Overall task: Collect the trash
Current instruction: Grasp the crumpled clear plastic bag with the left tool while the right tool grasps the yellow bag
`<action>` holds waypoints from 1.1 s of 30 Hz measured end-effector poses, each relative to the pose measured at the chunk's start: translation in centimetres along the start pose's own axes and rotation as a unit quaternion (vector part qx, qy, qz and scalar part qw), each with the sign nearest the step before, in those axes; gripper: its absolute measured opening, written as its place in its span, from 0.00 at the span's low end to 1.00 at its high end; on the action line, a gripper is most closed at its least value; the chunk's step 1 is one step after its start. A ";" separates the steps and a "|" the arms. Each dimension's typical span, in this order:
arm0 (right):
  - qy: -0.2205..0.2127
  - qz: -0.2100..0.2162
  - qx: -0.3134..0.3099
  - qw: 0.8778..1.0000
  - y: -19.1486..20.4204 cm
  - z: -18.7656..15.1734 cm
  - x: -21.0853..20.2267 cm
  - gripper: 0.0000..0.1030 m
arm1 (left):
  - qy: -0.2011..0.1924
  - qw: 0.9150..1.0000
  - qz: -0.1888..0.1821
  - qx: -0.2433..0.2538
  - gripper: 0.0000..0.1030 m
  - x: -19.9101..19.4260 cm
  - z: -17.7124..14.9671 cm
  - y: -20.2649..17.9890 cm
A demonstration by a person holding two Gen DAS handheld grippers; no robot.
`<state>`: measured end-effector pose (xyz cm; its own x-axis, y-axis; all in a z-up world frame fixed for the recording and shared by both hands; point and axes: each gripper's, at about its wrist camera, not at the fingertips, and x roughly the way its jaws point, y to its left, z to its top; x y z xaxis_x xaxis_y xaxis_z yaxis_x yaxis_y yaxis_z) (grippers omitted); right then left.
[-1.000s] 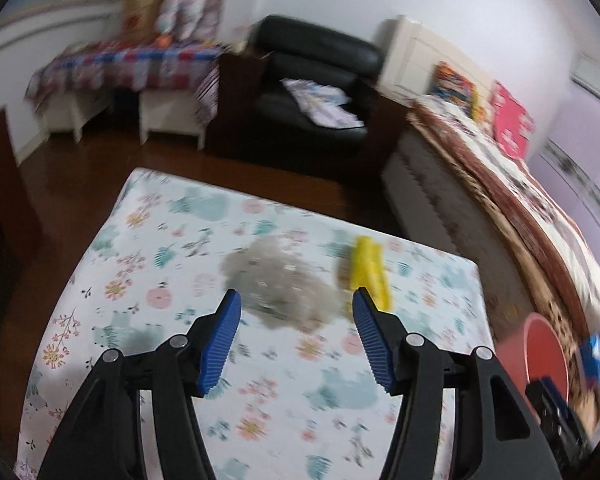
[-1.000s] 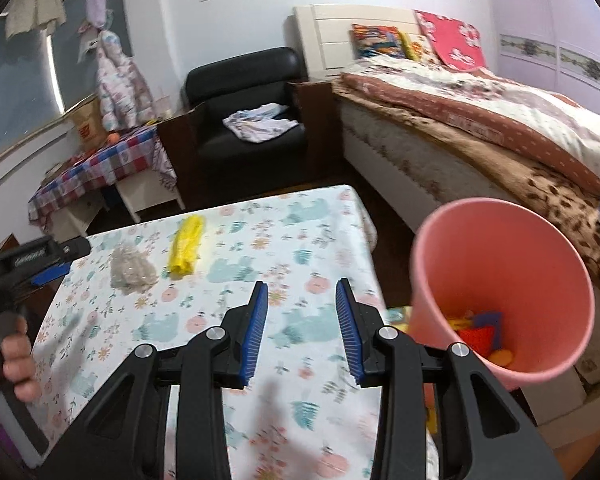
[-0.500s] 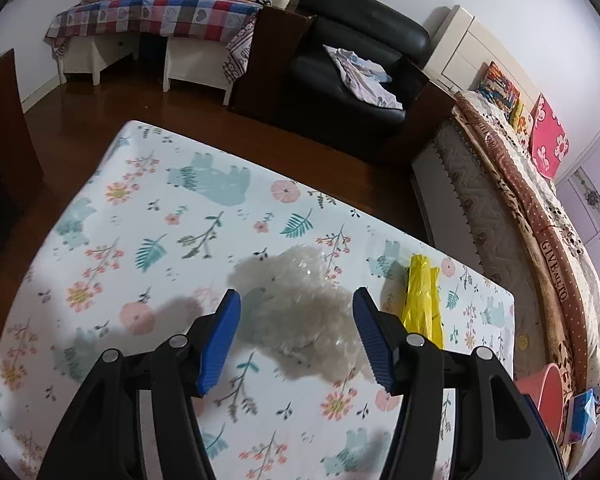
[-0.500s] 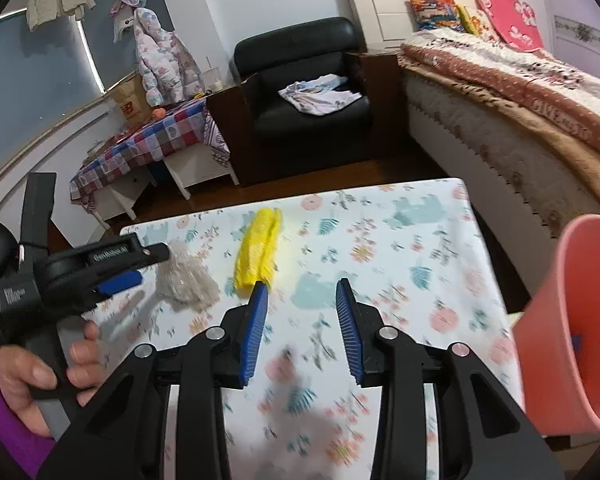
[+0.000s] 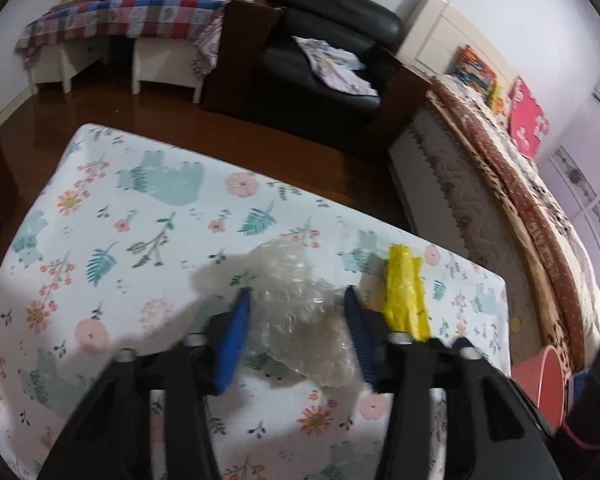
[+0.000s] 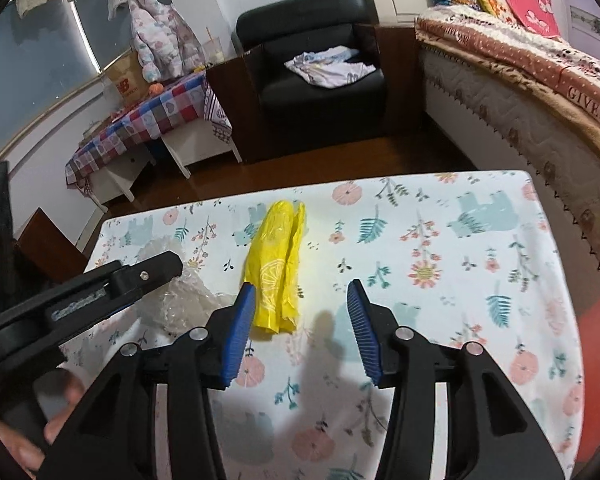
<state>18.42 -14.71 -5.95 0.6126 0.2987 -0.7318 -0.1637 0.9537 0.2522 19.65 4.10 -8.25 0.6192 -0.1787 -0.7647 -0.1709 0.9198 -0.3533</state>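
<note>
Scene: a bedroom seen from two wrist cameras, with a bench [image 5: 112, 216] covered in a floral and animal-print cloth.
Left hand-held gripper [image 5: 296, 334]: spread wide, its blue pads on either side of a crumpled clear plastic wrap [image 5: 300, 308]. Whether the pads touch the wrap cannot be told.
Clear plastic wrap: lies on the bench cloth near the middle, between the left gripper's fingers; in the right wrist view it [image 6: 180, 300] is partly hidden behind the left gripper's black body.
Right hand-held gripper [image 6: 302, 320]: spread wide and holding nothing, low over the bench.
Yellow plastic bag [image 6: 278, 268]: a folded, elongated bundle lying flat on the bench, just beside the clear wrap. Its near end reaches the right gripper's left pad; contact cannot be judged. In the left wrist view it [image 5: 404, 292] sits right of the wrap.
Pink bin [image 5: 548, 388]: stands beyond the bench's right edge, near the bed [image 6: 540, 80].
Background: a black armchair [image 6: 312, 64] with a crumpled cloth on its seat.
</note>
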 end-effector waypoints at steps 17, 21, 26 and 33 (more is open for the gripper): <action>0.018 0.000 -0.007 1.000 1.6 -0.2 2.0 0.20 | -0.038 0.999 0.020 0.026 0.33 -3.6 -1.9 1.9; 0.014 0.002 -0.007 1.000 1.4 -0.7 0.9 0.15 | -0.037 0.999 0.022 0.027 0.33 -4.5 -2.6 2.3; 0.001 0.005 -0.010 1.000 1.1 -1.8 -1.8 0.15 | -0.039 0.998 0.021 0.037 0.33 -5.6 -3.5 1.8; -0.015 0.002 -0.008 1.000 0.2 -3.7 -6.5 0.15 | -0.042 0.997 0.019 0.059 0.33 -7.3 -5.2 0.2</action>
<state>11.56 -16.30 -3.53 0.6343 0.3019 -0.7118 -0.1781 0.9529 0.2454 11.14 3.81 -5.54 0.6771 -0.1185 -0.7263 -0.1070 0.9606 -0.2564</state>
